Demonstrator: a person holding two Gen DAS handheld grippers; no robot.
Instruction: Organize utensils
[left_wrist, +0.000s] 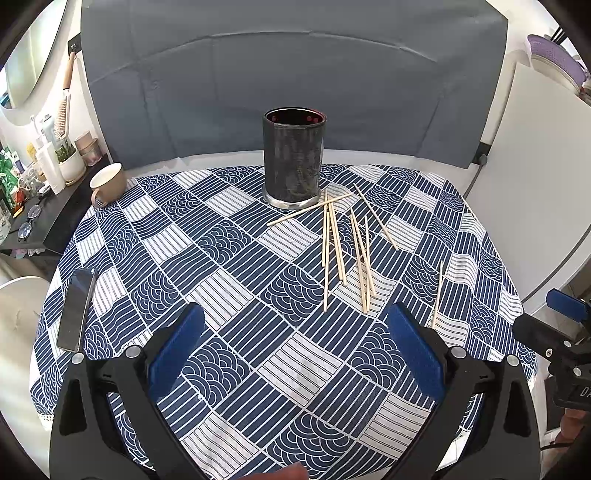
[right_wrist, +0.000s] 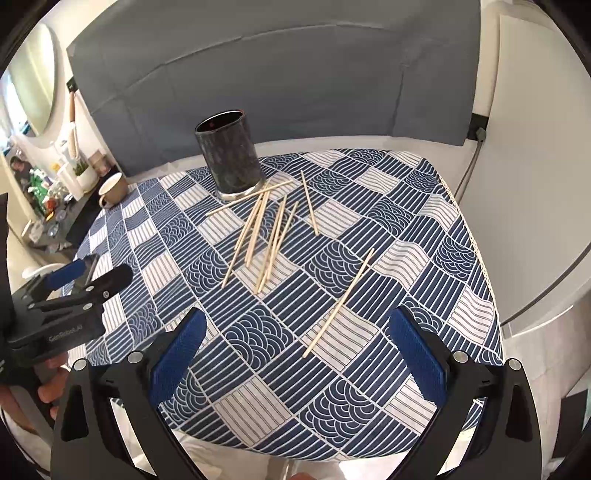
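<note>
Wooden chopsticks (left_wrist: 334, 243) — eight counted — lie loose on the blue-and-white checked tabletop (left_wrist: 229, 266), seven in a crossed heap ahead of the jaws by one dark cylindrical holder (left_wrist: 294, 157), standing upright. One thin pale stick (right_wrist: 339, 304) lies apart, nearest the right gripper (right_wrist: 295, 354). Both the left gripper (left_wrist: 295, 354) and the right have jaws spread wide, holding nothing. Only the left view shows the phone (left_wrist: 75, 310) off to the left — a tan mug (left_wrist: 107, 182) sits beyond.
</note>
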